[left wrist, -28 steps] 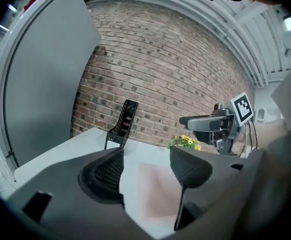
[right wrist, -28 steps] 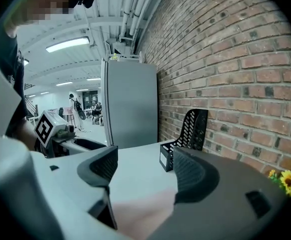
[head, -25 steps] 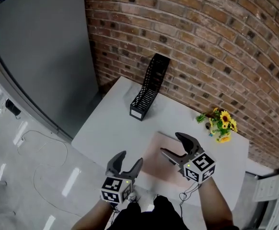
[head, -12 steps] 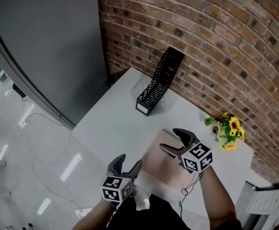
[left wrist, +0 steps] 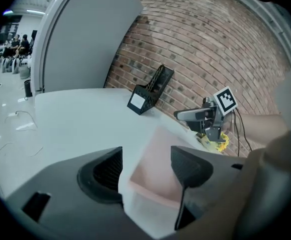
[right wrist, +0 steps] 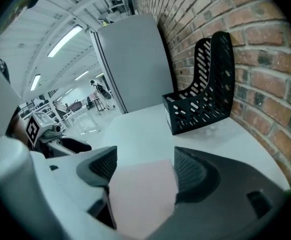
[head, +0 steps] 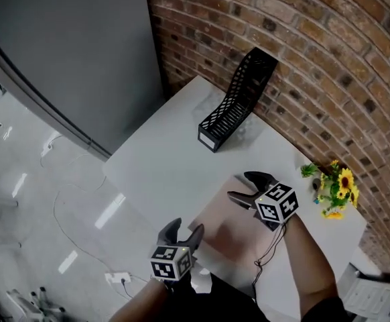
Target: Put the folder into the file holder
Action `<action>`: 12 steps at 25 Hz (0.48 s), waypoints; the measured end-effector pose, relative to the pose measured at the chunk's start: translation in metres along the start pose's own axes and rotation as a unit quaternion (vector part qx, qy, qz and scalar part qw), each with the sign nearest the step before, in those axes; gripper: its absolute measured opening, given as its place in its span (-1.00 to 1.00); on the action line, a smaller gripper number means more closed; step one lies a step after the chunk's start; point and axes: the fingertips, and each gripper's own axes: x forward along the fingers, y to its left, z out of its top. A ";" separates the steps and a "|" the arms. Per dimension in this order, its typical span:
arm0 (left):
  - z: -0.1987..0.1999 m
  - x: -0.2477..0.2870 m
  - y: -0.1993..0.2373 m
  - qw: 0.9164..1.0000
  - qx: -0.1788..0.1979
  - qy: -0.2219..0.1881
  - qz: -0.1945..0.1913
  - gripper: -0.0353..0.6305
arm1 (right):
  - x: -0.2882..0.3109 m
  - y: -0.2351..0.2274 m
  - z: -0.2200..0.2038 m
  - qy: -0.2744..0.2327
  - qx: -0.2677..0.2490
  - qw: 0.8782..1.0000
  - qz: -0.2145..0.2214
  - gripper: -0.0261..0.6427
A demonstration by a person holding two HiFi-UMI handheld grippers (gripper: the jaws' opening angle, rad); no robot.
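Note:
A pale pink folder (head: 230,228) lies flat on the white table (head: 168,163), near its front edge. The black mesh file holder (head: 236,102) stands empty at the back of the table, against the brick wall. My left gripper (head: 183,230) hangs open at the folder's near left edge; in its own view the folder (left wrist: 158,159) shows between the open jaws of the left gripper (left wrist: 145,166). My right gripper (head: 240,186) is open over the folder's far edge. Its view shows the folder (right wrist: 140,196) under the right gripper (right wrist: 141,166) and the file holder (right wrist: 203,91) ahead.
A small bunch of yellow flowers (head: 334,190) lies at the table's right side by the brick wall (head: 329,66). A large grey cabinet (head: 68,52) stands left of the table. A cable runs from the right gripper across the forearm. Shiny floor lies below on the left.
The head view has shifted, so the table sits higher and more to the right. The right gripper edged forward over the folder's far edge; the left dropped toward the near edge. Both stayed open.

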 end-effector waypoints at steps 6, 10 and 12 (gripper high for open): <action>-0.027 0.012 0.009 0.998 -0.042 0.022 0.033 -0.02 | 0.027 -0.020 -0.028 0.046 0.018 0.998 0.027 0.17; -0.040 0.016 0.016 0.996 -0.068 0.033 0.050 -0.02 | 0.041 -0.028 -0.040 0.071 0.020 0.997 0.039 0.18; -0.046 0.018 0.018 0.995 -0.081 0.037 0.055 -0.02 | 0.047 -0.030 -0.045 0.082 0.023 0.995 0.045 0.19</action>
